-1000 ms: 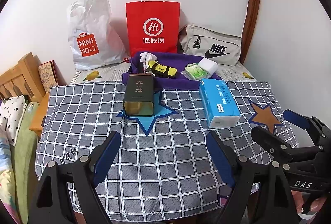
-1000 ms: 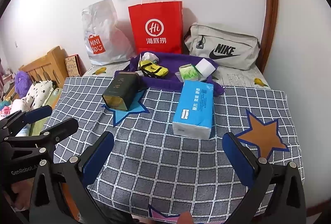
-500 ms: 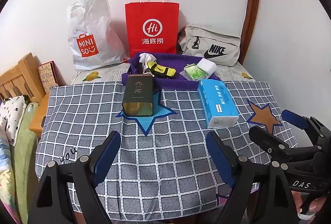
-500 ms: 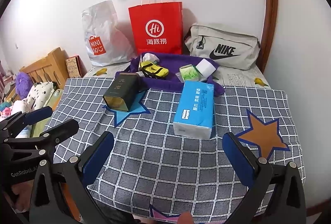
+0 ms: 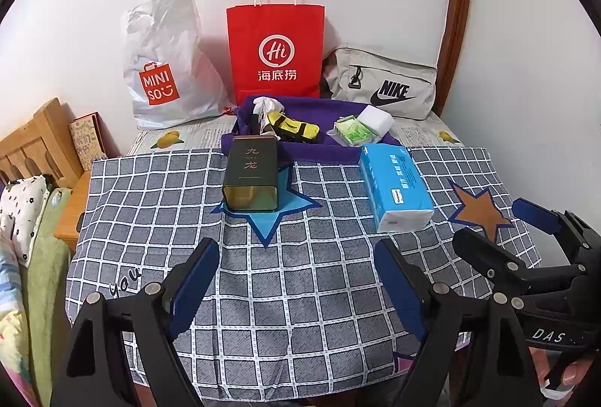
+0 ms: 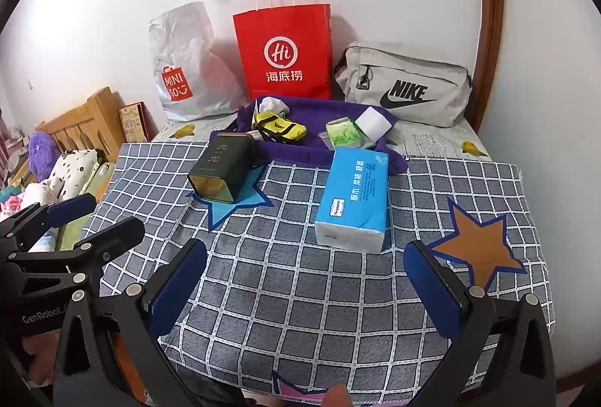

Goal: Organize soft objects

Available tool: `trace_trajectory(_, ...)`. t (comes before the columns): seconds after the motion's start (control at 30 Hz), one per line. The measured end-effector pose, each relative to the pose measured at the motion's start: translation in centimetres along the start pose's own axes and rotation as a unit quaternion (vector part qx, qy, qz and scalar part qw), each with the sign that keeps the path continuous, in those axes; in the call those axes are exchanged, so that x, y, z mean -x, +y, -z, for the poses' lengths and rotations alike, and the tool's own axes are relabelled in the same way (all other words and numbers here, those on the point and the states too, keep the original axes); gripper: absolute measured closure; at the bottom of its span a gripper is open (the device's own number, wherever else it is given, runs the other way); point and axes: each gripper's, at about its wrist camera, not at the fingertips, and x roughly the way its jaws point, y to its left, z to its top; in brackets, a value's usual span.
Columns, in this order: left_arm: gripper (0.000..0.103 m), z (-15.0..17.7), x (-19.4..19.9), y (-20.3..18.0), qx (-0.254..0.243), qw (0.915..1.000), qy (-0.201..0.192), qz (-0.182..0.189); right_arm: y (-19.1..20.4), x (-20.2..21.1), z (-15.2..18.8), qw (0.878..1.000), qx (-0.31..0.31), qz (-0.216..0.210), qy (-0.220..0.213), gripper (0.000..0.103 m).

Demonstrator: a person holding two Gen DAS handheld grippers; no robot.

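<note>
A blue soft tissue pack (image 5: 394, 187) (image 6: 355, 198) lies on the checked cloth (image 5: 285, 279), right of a dark green tin (image 5: 251, 179) (image 6: 221, 168) lying on its side. Behind them a purple cloth (image 5: 300, 144) (image 6: 300, 147) holds a yellow pouch (image 5: 295, 129) (image 6: 280, 129), a green packet (image 5: 353, 132) (image 6: 342, 134), a white block (image 5: 375, 119) (image 6: 372, 123) and crumpled white paper (image 5: 265, 106). My left gripper (image 5: 296, 279) is open and empty above the cloth's near part. My right gripper (image 6: 306, 279) is open and empty, in front of the tissue pack.
A white Miniso bag (image 5: 165, 65), a red paper bag (image 5: 276, 55) and a grey Nike bag (image 5: 379, 87) stand against the back wall. A wooden headboard (image 5: 33, 144) and bedding (image 6: 67, 170) lie to the left. The wall and a door frame (image 6: 488, 31) are close on the right.
Both grippers have drawn back a little from the table objects; the objects look slightly farther. Nothing on the table has moved and both stay open.
</note>
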Motion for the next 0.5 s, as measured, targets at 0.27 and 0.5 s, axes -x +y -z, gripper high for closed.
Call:
trace_trajectory(0.27, 0.019, 0.03, 0.25, 0.15, -0.001, 1.0000, 0.000, -0.002, 0.11, 0.10, 0.00, 1.000, 0.002, 0.000, 0.001, 0.000)
trace_trajectory(0.5, 0.019, -0.07, 0.30, 0.23, -0.002, 1.0000, -0.001, -0.004, 0.15, 0.08, -0.11, 1.000, 0.002, -0.001, 0.000, 0.000)
